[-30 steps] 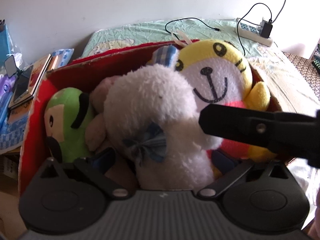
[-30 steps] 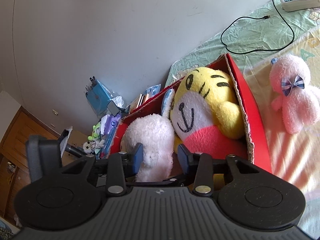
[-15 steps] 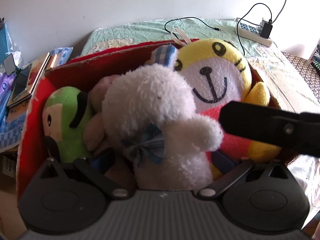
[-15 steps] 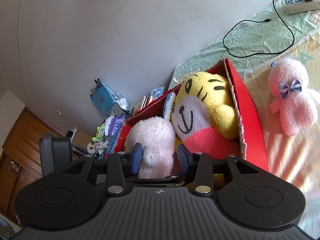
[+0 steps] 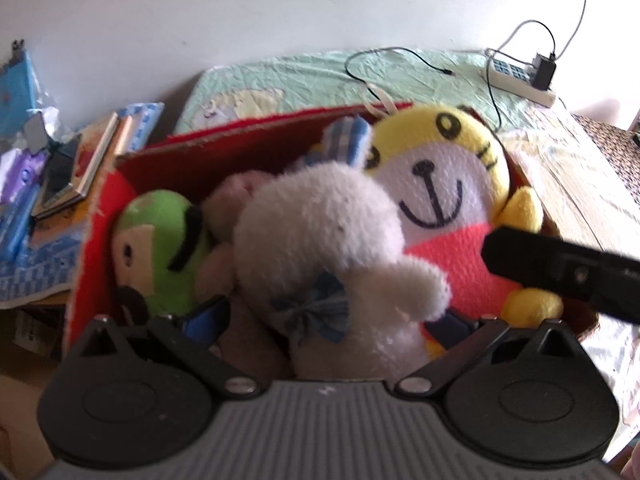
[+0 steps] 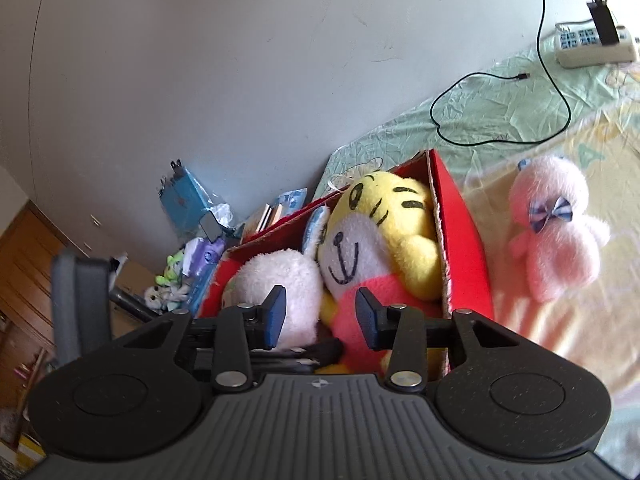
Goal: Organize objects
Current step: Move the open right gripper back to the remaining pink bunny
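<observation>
Plush toys fill the red cardboard box [image 5: 192, 160] on the bed: a fluffy white plush with a blue checked bow [image 5: 320, 248] sits front and centre, packed between a green-headed plush [image 5: 160, 240] on its left and a big yellow tiger plush with a pink belly [image 5: 440, 200] on its right, so each props the other upright. Left gripper [image 5: 328, 320] has its blue pads spread wide on either side of the white plush's lower body; whether they touch it cannot be told, probably letting go after seating it. Right gripper [image 6: 320, 312] hangs over the near end of the box, jaws apart and holding nothing. One pink fluffy plush with a checked bow [image 6: 556, 228] lies outside on the yellow bedsheet [image 6: 560, 320], just beside the box wall, likely next to go in. White power strip [image 6: 592, 44] and its black cable [image 6: 480, 92] lie well apart, by the wall.
</observation>
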{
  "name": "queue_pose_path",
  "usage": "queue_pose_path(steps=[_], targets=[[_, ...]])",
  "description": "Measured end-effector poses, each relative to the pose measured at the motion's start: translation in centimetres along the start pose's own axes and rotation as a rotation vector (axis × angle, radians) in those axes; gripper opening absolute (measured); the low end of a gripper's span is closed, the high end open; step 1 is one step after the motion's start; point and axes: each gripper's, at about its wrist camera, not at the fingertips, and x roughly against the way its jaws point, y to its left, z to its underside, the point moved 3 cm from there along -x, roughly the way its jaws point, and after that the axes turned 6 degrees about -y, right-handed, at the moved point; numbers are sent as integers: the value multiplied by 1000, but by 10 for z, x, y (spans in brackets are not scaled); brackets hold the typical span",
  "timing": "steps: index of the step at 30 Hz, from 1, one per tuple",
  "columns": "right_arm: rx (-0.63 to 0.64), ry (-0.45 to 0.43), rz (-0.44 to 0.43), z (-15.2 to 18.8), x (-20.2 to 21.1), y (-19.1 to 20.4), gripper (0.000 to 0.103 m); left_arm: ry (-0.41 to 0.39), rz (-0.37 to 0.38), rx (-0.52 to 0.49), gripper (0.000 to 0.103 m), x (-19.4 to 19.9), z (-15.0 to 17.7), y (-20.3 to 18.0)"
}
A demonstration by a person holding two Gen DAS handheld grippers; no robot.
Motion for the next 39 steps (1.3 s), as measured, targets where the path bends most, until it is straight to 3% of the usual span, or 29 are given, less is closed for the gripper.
queue_pose_path(steps=[10, 20, 31, 39], targets=[[43, 25, -73, -16, 8, -9, 43, -11, -128, 18, 102, 18, -10, -11], [45, 25, -145, -37, 37, -32, 43, -24, -187, 55, 102, 35, -20, -48], [-4, 24, -119, -54, 71, -84, 44, -64, -229, 43, 102, 48, -33, -110], [-51, 18, -82, -64, 94, -123, 46, -67, -201, -7, 102, 45, -41, -161]])
